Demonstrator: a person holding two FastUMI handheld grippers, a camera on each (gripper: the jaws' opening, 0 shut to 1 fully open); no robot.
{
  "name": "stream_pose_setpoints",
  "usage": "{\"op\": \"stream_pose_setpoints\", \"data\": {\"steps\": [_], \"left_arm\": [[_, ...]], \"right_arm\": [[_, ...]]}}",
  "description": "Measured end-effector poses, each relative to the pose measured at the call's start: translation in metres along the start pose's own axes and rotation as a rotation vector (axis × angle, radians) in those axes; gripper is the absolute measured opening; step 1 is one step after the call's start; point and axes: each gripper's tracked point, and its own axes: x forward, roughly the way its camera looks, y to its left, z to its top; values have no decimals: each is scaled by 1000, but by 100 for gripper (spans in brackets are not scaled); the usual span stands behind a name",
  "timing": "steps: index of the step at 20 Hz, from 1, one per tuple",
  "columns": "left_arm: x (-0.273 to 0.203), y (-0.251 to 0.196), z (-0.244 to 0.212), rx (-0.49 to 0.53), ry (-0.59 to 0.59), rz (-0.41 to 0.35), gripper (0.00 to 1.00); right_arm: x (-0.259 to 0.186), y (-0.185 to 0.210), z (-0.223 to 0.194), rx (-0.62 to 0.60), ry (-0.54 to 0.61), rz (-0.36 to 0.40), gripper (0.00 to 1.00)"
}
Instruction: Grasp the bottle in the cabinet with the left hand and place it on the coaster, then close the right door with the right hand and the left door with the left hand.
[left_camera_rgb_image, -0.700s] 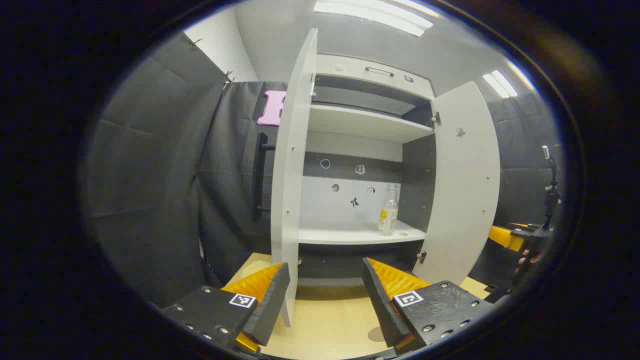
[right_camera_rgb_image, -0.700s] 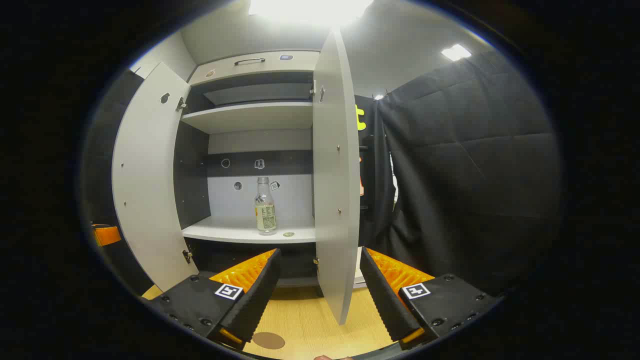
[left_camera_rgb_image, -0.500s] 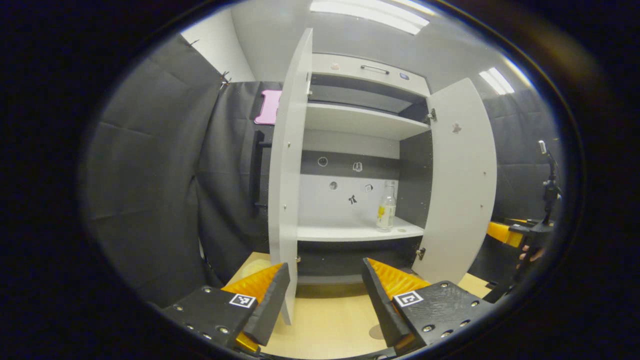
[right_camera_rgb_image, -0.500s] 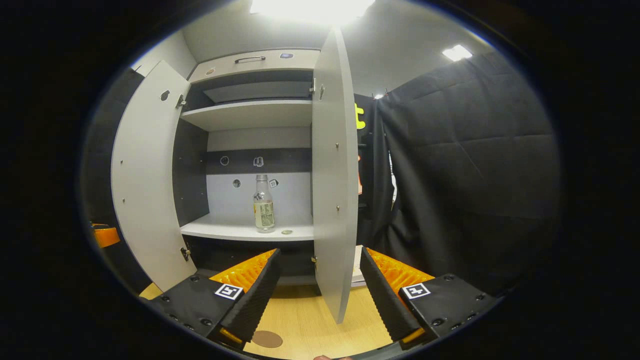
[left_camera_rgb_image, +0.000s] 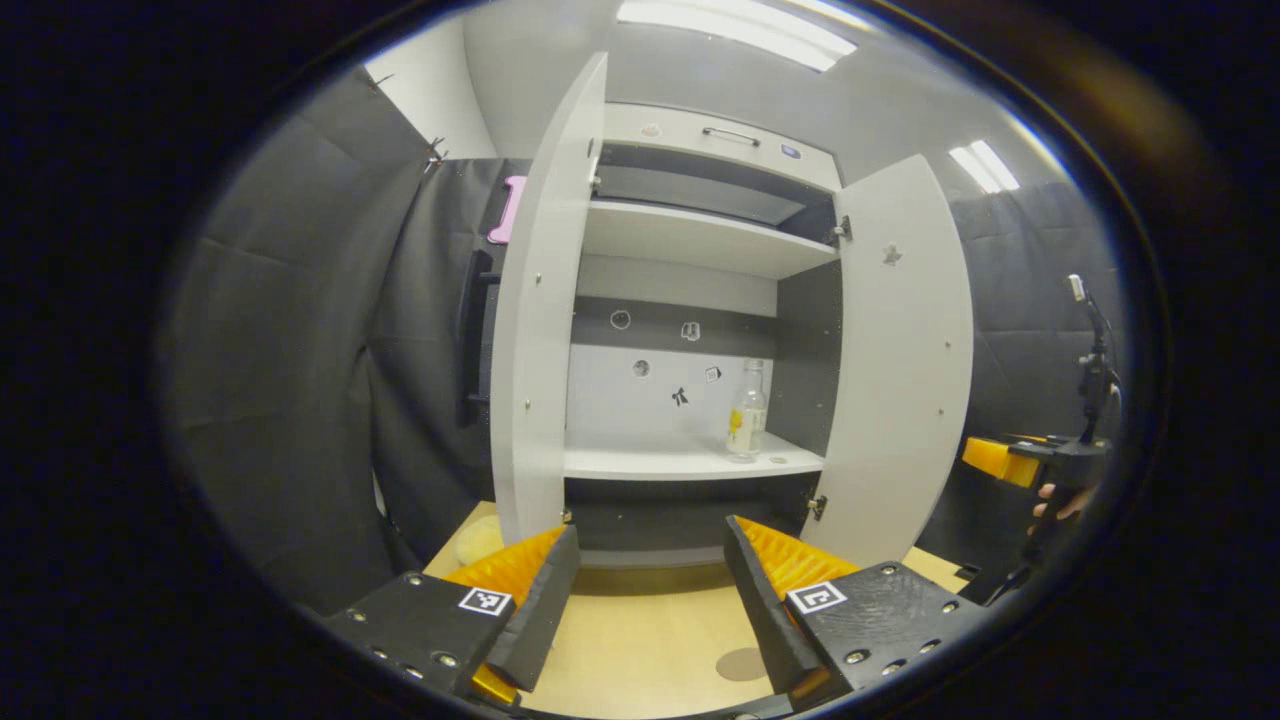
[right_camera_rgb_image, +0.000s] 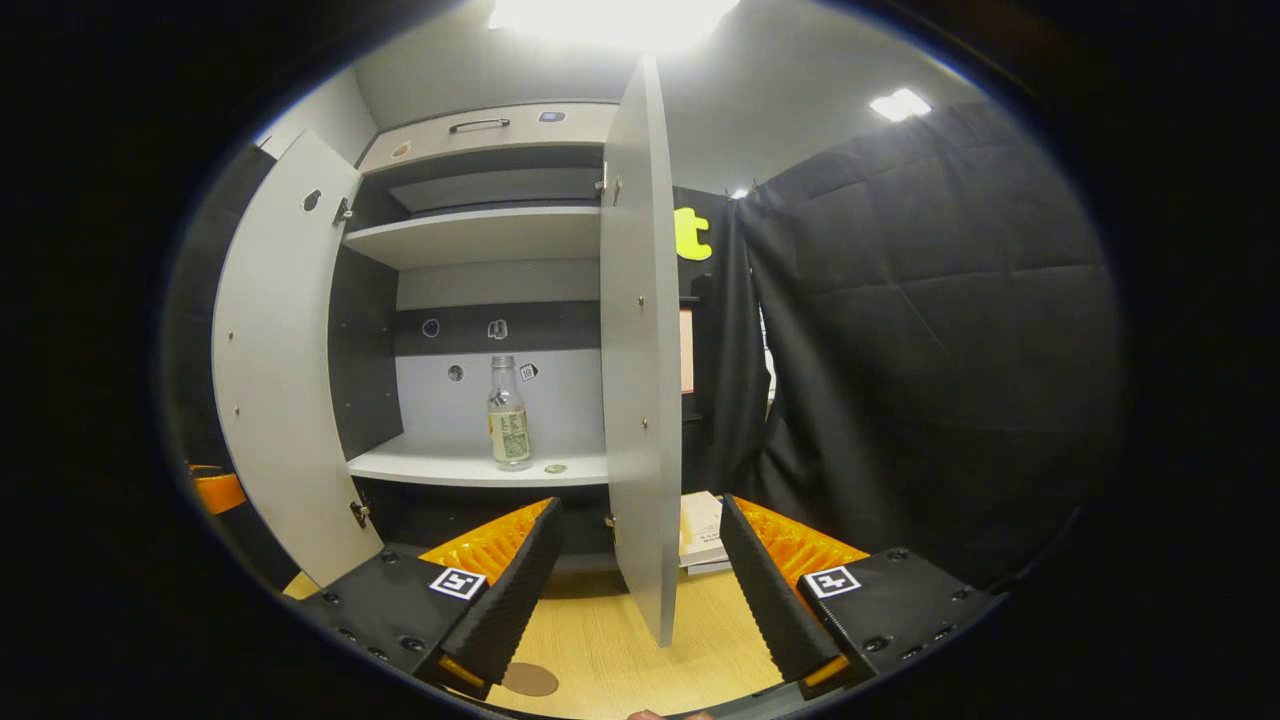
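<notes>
A clear bottle (left_camera_rgb_image: 746, 410) with a pale label stands upright on the lower shelf of the white cabinet (left_camera_rgb_image: 690, 462), near its right side; it also shows at bottle (right_camera_rgb_image: 508, 415). Both doors hang open: the left door (left_camera_rgb_image: 535, 330) and the right door (left_camera_rgb_image: 900, 350), the latter edge-on as right door (right_camera_rgb_image: 638, 350). A round brown coaster (left_camera_rgb_image: 741, 663) lies on the wooden table before the cabinet, also seen as coaster (right_camera_rgb_image: 529, 679). My left gripper (left_camera_rgb_image: 650, 600) is open, well short of the shelf. My right gripper (right_camera_rgb_image: 640, 590) is open, its fingers either side of the right door's edge, not touching it.
A small round disc (right_camera_rgb_image: 555, 468) lies on the shelf beside the bottle. Flat books (right_camera_rgb_image: 700, 530) lie behind the right door. A pale rounded object (left_camera_rgb_image: 478, 540) sits on the table at the left. A hand (left_camera_rgb_image: 1050, 500) holds the other gripper far right.
The cabinet has slid leftward in both views as both grippers shifted. The left door now shows more of its inner face. Bottle and doors have not moved; both grippers stay open.
</notes>
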Motion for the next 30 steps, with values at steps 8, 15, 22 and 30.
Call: {"op": "stream_pose_setpoints", "data": {"steps": [8, 15, 22, 30], "left_arm": [[9, -7, 4, 33, 4, -21, 91], [42, -27, 3, 35, 17, -78, 92], [115, -70, 19, 53, 15, -148, 84], [219, -112, 42, 92, 13, -199, 84]], "right_arm": [[3, 9, -1, -14, 32, 25, 100], [9, -14, 2, -8, 44, -19, 100], [28, -79, -10, -22, 67, -141, 99], [56, -139, -9, -23, 52, -250, 96]]}}
